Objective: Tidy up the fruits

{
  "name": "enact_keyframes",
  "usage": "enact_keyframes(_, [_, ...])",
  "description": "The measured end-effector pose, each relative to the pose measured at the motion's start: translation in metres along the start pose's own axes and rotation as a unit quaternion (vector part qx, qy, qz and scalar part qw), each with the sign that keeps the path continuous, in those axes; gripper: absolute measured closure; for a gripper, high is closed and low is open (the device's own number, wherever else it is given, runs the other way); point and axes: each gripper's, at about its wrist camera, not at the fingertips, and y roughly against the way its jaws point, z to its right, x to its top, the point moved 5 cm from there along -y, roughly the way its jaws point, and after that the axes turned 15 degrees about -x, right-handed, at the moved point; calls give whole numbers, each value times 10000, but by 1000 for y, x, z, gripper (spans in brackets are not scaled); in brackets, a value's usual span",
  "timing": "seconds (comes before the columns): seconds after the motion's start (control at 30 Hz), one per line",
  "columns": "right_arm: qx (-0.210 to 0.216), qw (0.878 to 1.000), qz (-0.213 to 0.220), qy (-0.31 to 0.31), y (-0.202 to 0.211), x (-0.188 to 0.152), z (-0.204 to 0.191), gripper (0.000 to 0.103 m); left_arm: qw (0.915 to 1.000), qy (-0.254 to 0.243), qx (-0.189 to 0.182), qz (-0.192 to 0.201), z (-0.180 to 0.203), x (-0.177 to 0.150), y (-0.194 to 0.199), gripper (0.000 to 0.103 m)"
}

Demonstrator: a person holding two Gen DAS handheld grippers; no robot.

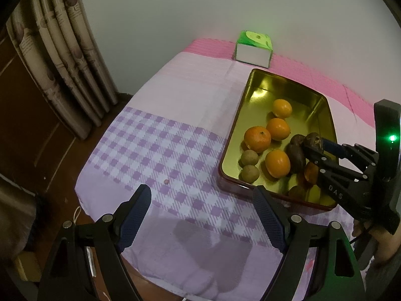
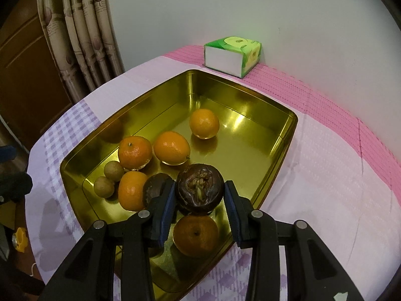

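Right gripper [image 2: 200,195] is over the near end of the gold tin [image 2: 288,135]. A dark brown fruit [image 2: 200,188] sits between my 2 fingers; the left pad [image 2: 168,200] is against it, while the right pad [image 2: 231,200] looks just at its skin, so I cannot tell whether the grip is fully closed or starting to let go. The fruit is roundish with its split end facing the camera, so no long axis matters here. It hangs directly above an orange [image 2: 196,234] in the tin's near corner, with a second dark fruit [image 2: 154,186] touching the outside of my left finger.

Left gripper [image 1: 201,200] is wide open and empty, over the checked cloth [image 1: 150,145], well left of the tin and nearer to nothing that needs moving.

Also in the tin: 4 more oranges, e.g. [image 2: 134,152], and 2 small tan fruits [image 2: 113,171].

Judgement: the drop point is the issue. Straight down lands on the orange; bare tin floor lies ahead and to the right, so the right hand should shift that way before opening.
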Motion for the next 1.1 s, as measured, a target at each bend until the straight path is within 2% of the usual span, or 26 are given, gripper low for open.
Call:
enact_keyframes(0.17, [-40, 10000, 23, 1, 2, -1, 0, 66, 10000, -34, 13, -30, 2, -1, -2, 20])
enact_keyframes(0.27, [-99, 9999, 79, 21, 4, -1, 0, 62, 9999, -95, 34, -58, 4, -1, -4, 20])
enact_keyframes(0.43, [-172, 9997, 179, 34, 10, 1, 3, 47, 9998, -171, 32, -69, 6, -2, -4, 20])
enact_keyframes(0.5, [-173, 9996, 223, 14, 14, 3, 4, 36, 9998, -175, 27, -67, 6, -2, -4, 20])
enact_keyframes(0.63, [-231, 9990, 372, 38, 29, 5, 6, 28, 9997, -212, 21, -74, 8, -2, -5, 20])
enact_keyframes(0.7, [-242, 9988, 419, -36, 37, 5, 10, 20, 9997, -243, 15, -74, 10, -2, -5, 20])
enact_keyframes(0.8, [-199, 9989, 379, -193, 48, 2, 16, 8, 9995, -304, 7, -73, 13, -3, -5, 20])
enact_keyframes(0.9, [-239, 9990, 217, -294, 53, -5, 22, 1, 9992, -404, 4, -76, 18, -4, -5, 20])
enact_keyframes(1.1, [-155, 9985, -83, -523, 61, -26, 30, 1, 9981, -611, 13, -34, 27, -5, -3, 20])
